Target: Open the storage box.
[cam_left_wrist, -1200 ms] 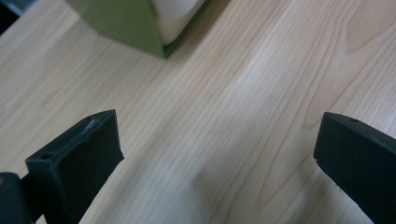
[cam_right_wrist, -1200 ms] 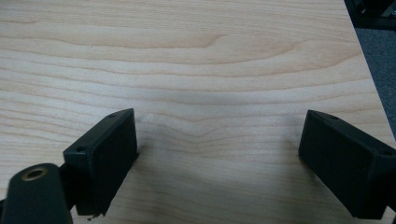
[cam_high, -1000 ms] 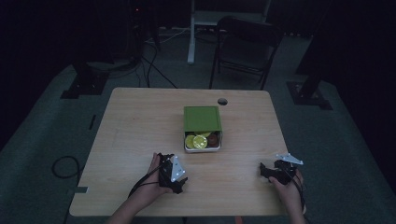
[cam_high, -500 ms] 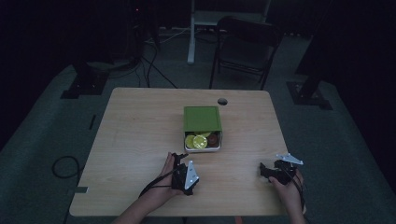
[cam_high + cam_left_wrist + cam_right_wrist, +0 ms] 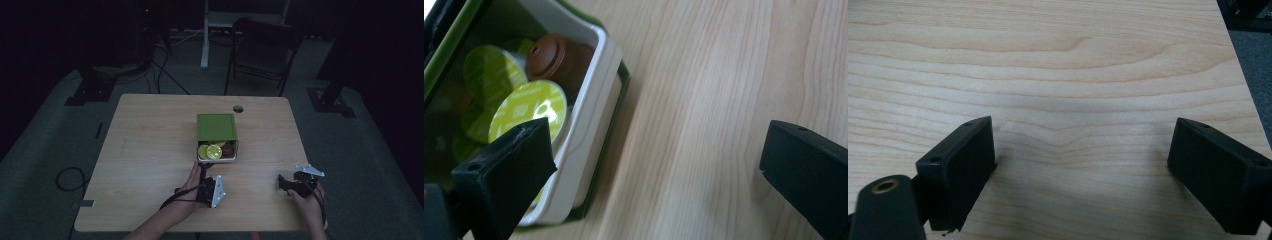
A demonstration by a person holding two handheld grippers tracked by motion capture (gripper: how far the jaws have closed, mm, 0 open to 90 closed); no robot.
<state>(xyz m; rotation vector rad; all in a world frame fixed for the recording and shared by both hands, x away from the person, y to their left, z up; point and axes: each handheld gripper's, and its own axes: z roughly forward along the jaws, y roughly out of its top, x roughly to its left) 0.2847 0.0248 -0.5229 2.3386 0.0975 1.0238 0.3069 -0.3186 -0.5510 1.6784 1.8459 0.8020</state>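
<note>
A green box (image 5: pixel 216 127) stands mid-table with its white inner tray (image 5: pixel 217 159) pulled out toward me. In the tray lie lime-green foil-topped capsules (image 5: pixel 214 151) and a brown capsule (image 5: pixel 228 148). My left gripper (image 5: pixel 205 176) is just in front of the tray, open. In the left gripper view the left gripper (image 5: pixel 656 165) has one jaw against the tray's rim (image 5: pixel 589 125), beside a green capsule (image 5: pixel 526 107) and the brown capsule (image 5: pixel 556 57); its other jaw is over bare wood. My right gripper (image 5: pixel 283 183) rests open near the front right, and the right gripper (image 5: pixel 1080 170) has only tabletop between its jaws.
The wooden table (image 5: pixel 150 150) has a round cable hole (image 5: pixel 238 108) behind the box. Its right edge (image 5: pixel 1243 90) lies close to my right gripper. A dark chair (image 5: pixel 265 45) and floor cables (image 5: pixel 67 177) surround the table in a dim room.
My left gripper has moved right and forward to the front of the tray, turning as it went. The right gripper has stayed put.
</note>
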